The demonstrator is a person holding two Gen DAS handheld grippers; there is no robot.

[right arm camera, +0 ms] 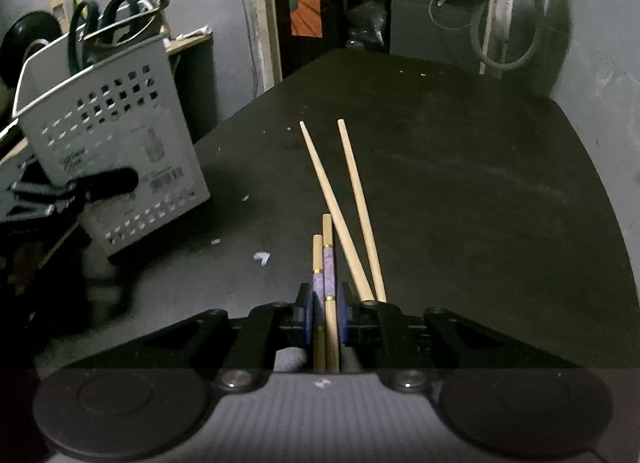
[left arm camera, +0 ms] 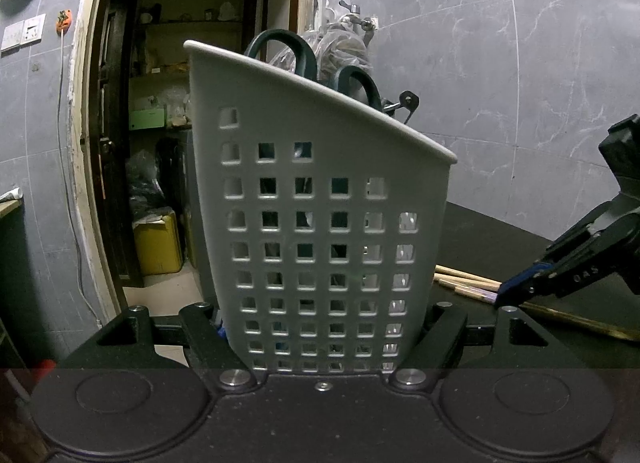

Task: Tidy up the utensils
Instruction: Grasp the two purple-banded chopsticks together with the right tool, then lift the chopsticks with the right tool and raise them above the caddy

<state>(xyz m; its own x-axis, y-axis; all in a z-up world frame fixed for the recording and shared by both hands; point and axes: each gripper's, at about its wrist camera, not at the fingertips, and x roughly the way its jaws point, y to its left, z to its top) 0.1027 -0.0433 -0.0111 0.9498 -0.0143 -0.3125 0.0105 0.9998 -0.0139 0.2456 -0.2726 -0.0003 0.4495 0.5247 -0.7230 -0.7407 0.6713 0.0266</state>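
Blue-padded right fingers point(right arm camera: 325, 313) pinch the purple-banded chopstick pair point(right arm camera: 327, 263), long axis pointing straight ahead; the grey perforated utensil basket point(right arm camera: 116, 151), clamped in the left fingers point(left arm camera: 320, 339), stands up-left across the desk point(right arm camera: 460, 183)

grey basket point(left arm camera: 320, 203) with square holes, left in frame; purple-banded chopsticks point(right arm camera: 329, 263) between blue pads point(right arm camera: 307, 311); pale wooden chopsticks point(right arm camera: 340, 199) on black counter point(right arm camera: 480, 183).

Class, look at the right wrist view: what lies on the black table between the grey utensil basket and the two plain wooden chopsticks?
Only bare table with small pale scraps between the basket and the plain chopsticks.
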